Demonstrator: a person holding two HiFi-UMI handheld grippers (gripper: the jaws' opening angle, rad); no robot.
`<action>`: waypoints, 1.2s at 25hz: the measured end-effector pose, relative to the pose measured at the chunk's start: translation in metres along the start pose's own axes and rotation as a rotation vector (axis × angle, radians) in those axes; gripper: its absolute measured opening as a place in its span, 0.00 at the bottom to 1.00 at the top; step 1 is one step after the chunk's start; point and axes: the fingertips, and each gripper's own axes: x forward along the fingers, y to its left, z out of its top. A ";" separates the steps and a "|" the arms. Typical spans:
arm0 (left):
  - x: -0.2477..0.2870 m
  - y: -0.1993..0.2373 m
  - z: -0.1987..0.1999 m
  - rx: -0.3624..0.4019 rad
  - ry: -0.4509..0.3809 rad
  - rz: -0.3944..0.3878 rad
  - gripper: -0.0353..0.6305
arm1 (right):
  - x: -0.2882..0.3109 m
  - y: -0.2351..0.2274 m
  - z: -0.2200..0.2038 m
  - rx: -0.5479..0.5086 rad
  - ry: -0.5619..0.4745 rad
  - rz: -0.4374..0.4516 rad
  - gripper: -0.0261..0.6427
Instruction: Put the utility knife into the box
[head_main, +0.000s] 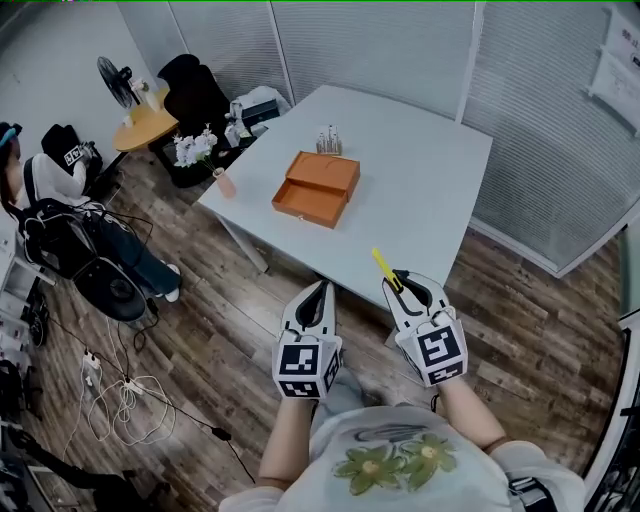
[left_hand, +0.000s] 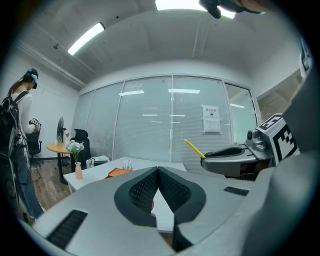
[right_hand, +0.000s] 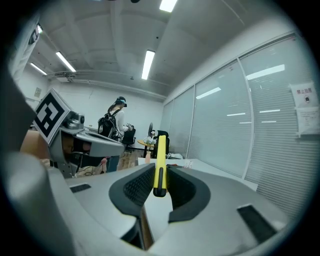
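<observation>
An open orange box (head_main: 315, 188) lies on the white table (head_main: 420, 190), towards its left side. In front of the table's near edge, my right gripper (head_main: 398, 281) is shut on a yellow utility knife (head_main: 385, 268), which sticks up and forward past the fingertips. In the right gripper view the utility knife (right_hand: 160, 165) stands upright, pinched between the dark pads (right_hand: 137, 187). My left gripper (head_main: 318, 293) hangs beside it, lower left, shut and empty, its pads (left_hand: 145, 187) meeting at the tip. From the left gripper view the orange box (left_hand: 119, 172) is far ahead.
A small rack of clear tubes (head_main: 329, 142) stands behind the box. A pink vase (head_main: 225, 183) sits at the table's left edge. A seated person (head_main: 60, 190), a round wooden table (head_main: 150, 125) and a fan are at the left. Cables (head_main: 125, 400) lie on the wood floor. Glass partitions close off the back.
</observation>
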 end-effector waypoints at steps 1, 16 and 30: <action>0.009 0.012 0.004 0.000 -0.001 -0.001 0.05 | 0.014 -0.002 0.004 -0.001 -0.002 -0.003 0.15; 0.114 0.168 0.033 0.010 0.014 -0.031 0.05 | 0.198 -0.025 0.043 0.012 0.010 -0.057 0.15; 0.165 0.230 0.022 -0.017 0.034 -0.058 0.05 | 0.274 -0.039 0.036 0.010 0.055 -0.094 0.15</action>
